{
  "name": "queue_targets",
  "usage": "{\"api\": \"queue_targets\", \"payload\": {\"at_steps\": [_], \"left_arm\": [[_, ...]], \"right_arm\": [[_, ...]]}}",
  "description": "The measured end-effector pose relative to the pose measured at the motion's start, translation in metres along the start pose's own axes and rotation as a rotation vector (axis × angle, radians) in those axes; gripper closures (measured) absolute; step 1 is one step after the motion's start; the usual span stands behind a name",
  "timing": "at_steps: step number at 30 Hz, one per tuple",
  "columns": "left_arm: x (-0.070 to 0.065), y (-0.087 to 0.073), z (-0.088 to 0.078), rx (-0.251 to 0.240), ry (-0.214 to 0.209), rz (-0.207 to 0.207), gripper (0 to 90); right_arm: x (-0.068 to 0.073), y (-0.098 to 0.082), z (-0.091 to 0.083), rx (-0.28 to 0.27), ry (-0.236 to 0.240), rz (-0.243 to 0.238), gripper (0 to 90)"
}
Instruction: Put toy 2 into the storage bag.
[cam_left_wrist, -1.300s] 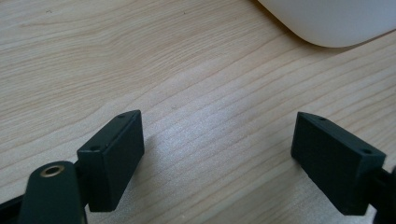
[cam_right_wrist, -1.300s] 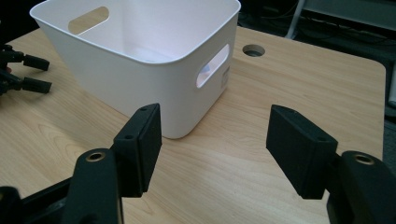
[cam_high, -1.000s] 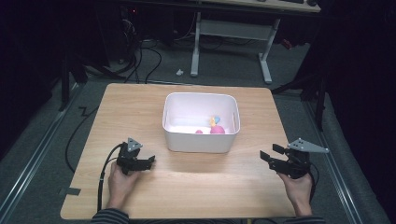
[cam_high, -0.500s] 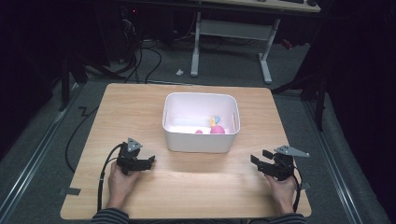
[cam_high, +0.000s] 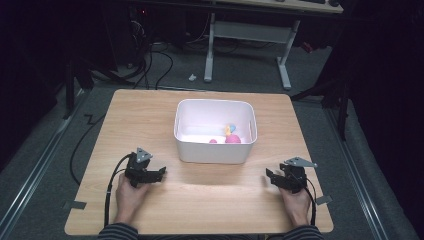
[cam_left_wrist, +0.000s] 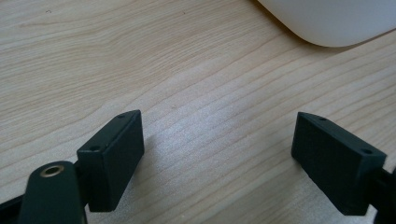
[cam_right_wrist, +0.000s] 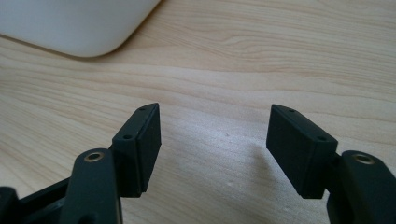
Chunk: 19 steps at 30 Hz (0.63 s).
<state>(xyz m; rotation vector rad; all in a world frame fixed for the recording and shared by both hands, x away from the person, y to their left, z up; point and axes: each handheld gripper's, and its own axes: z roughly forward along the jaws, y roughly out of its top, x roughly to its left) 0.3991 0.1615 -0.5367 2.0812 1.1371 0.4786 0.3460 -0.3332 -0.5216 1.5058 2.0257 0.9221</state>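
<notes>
White plastic is what you will be dealing with: the tub (cam_high: 215, 131) stands upright near the middle of the wooden table (cam_high: 150, 107), between your two hands and a little beyond them. Its rounded lower corner shows at the top of each gripper view, near but not touching the jaws.

Your left gripper (cam_high: 161, 172) rests low over the table on the tub's left and short of it, jaws wide apart with nothing between them. Your right gripper (cam_high: 270, 176) sits on the tub's right and short of it, jaws likewise spread and empty, bare wood showing through the gap.

Expect the tub to be light and fairly stiff, though a thin wall like this will likely flex if you pinch hard. Its surface looks smooth and glossy, so it may slip on the black pads. The rounded corners give a poor seat; the straight runs of the rim (cam_high: 215, 102) look like the better place, one jaw inside and one outside the wall. A hold on the left and right sides together should keep it level.

Inside, against the near right wall, lie a few small toys: a pink one (cam_high: 232, 139), a smaller pink piece (cam_high: 213, 141), and a yellow one with a touch of blue (cam_high: 229, 129). They are too small to tell what they are. They look light and loose, so tilting the tub would probably send them rolling.
</notes>
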Motion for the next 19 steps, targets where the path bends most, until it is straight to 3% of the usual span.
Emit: {"api": "queue_targets", "payload": {"at_steps": [8, 19], "left_arm": [[0.000, 0.000, 0.000, 0.000, 0.000, 0.000, 17.3], [0.000, 0.000, 0.000, 0.000, 0.000, 0.000, 17.3]], "right_arm": [[0.002, -0.001, 0.011, 0.021, -0.042, -0.032, 32.1], [0.002, -0.001, 0.012, 0.027, -0.056, -0.018, 27.3]]}}
